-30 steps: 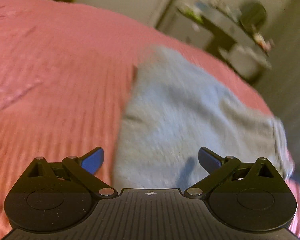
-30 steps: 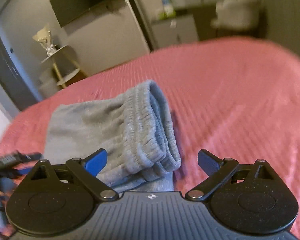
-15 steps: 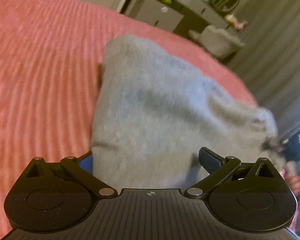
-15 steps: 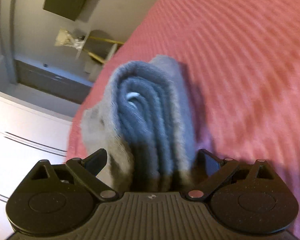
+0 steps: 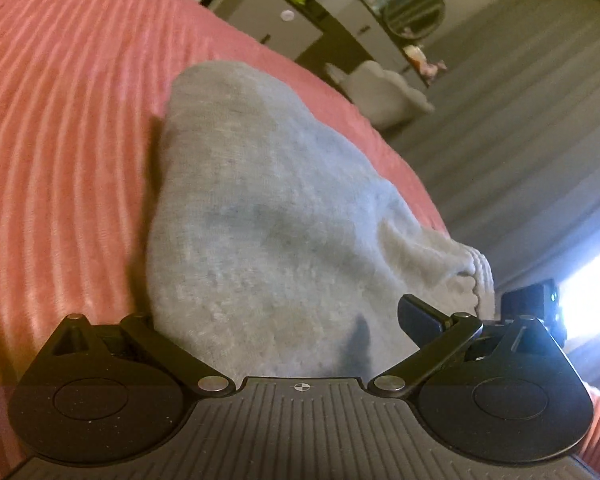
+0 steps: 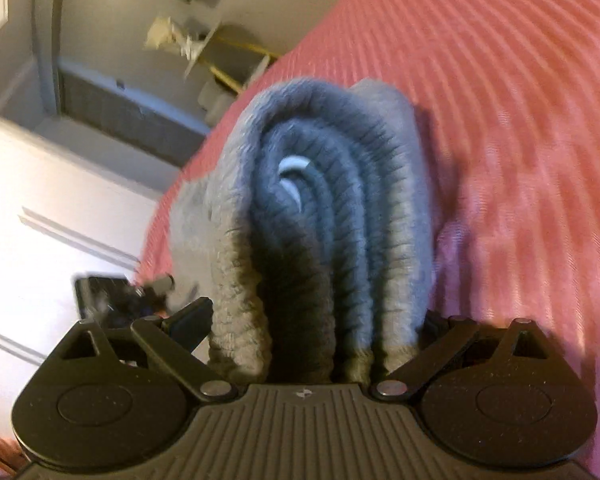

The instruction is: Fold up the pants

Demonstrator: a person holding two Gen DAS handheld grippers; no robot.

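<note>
Jaws of both grippers, left point(image 5: 284, 320) and right point(image 6: 316, 320), spread around folded grey pants point(image 5: 260, 208).

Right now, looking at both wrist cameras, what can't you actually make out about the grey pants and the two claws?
- Left wrist view: the grey pants cover the left claw's left fingertip, so contact there is hidden.
- Right wrist view: the rolled waistband fills the right claw and hides its right fingertip; grip pressure unreadable.
- Both views: the bundle's underside on the pink bedspread is unseen.
- Motion blur smears the fold edges.
</note>
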